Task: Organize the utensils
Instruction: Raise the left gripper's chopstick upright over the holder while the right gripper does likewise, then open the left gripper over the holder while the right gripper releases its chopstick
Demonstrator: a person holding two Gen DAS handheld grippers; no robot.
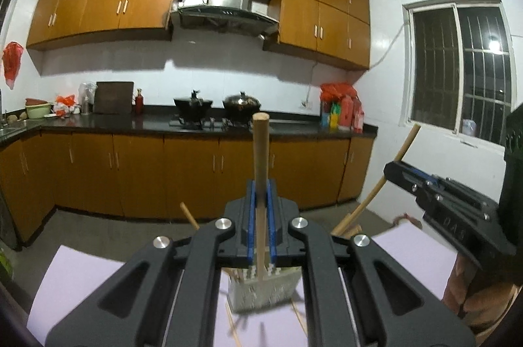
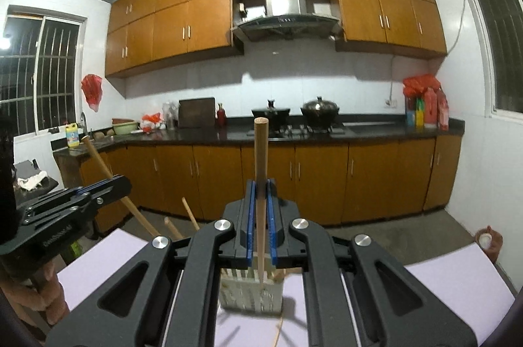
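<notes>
Seen along its own fingers, the left gripper point(image 1: 261, 193) is clenched on a round wooden utensil handle point(image 1: 261, 151) that stands nearly upright between its blue pads point(image 1: 251, 216), the rounded top of the handle rising above the fingertips. Below the jaws, on the pale lilac table point(image 1: 78, 275), stands a white slotted utensil holder point(image 1: 261, 291), with thin wooden sticks, probably chopsticks point(image 1: 232, 324), lying on the table beside its base and further wooden handles point(image 1: 189, 214) projecting behind the gripper body. The right gripper point(image 2: 261, 193) is likewise clenched on a second upright wooden handle point(image 2: 261, 151), directly above the same holder point(image 2: 251, 294), whose slots hold a few more sticks. Each view shows the other gripper at its edge: the right one point(image 1: 412, 175) grasping its slanting handle point(image 1: 389, 170), and the left one point(image 2: 108, 185) gripping a slanting handle point(image 2: 108, 173) of its own, with a bare hand point(image 2: 36, 294) beneath it. Embossed lettering on both gripper bodies is too blurred to read. In the background are orange-brown cabinets point(image 1: 104, 4), a steel range hood point(image 2: 287, 17), two dark lidded woks point(image 1: 242, 103) on the black counter point(image 2: 376, 129), and a yellow bottle point(image 2: 72, 135) whose label cannot be read.
</notes>
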